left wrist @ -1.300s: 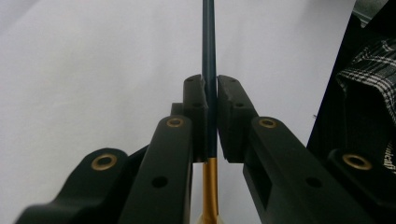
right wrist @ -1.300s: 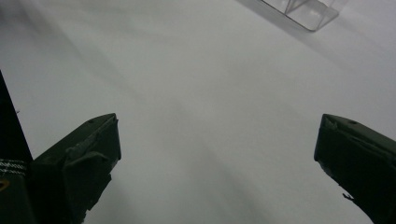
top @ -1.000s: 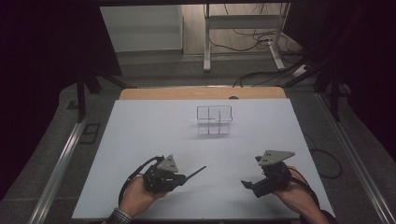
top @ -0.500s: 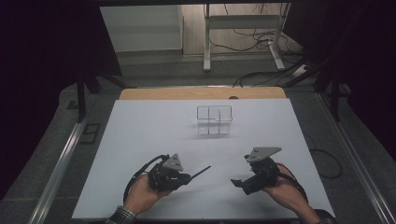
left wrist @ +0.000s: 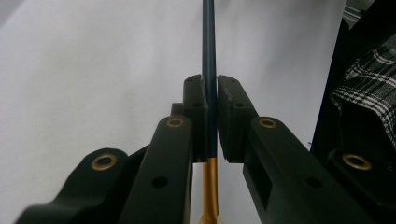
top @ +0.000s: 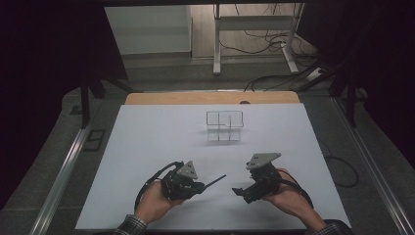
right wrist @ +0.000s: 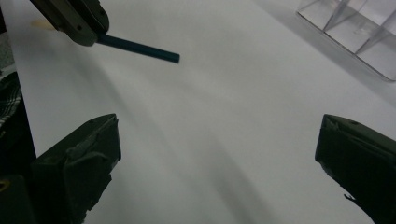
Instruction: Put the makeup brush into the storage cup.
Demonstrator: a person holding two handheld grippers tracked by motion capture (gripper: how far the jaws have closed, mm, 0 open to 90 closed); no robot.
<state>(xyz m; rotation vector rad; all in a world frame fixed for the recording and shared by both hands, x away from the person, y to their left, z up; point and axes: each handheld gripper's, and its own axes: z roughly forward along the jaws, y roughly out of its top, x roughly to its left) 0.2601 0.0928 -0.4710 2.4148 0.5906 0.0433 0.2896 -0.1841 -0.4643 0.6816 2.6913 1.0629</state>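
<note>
Your right gripper (top: 238, 191) has slid left toward the pencil (top: 215, 182), jaws wide and empty, your left gripper (top: 201, 186) clamped on that pencil.

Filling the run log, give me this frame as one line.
left gripper: shut on dark blue pen | right gripper: open, nothing between jaws, facing the pen | clear divided box: mid-table, untouched | white table

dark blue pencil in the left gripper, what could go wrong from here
1. The left gripper is shut on the thin dark blue pencil with a gold end near that end, so most of its length juts out free; a knock could swivel it in the grip.
2. The right gripper is open and close by, so it might bump the free tip.
3. The clear plastic divided box looks light and could slide if prodded.
</note>
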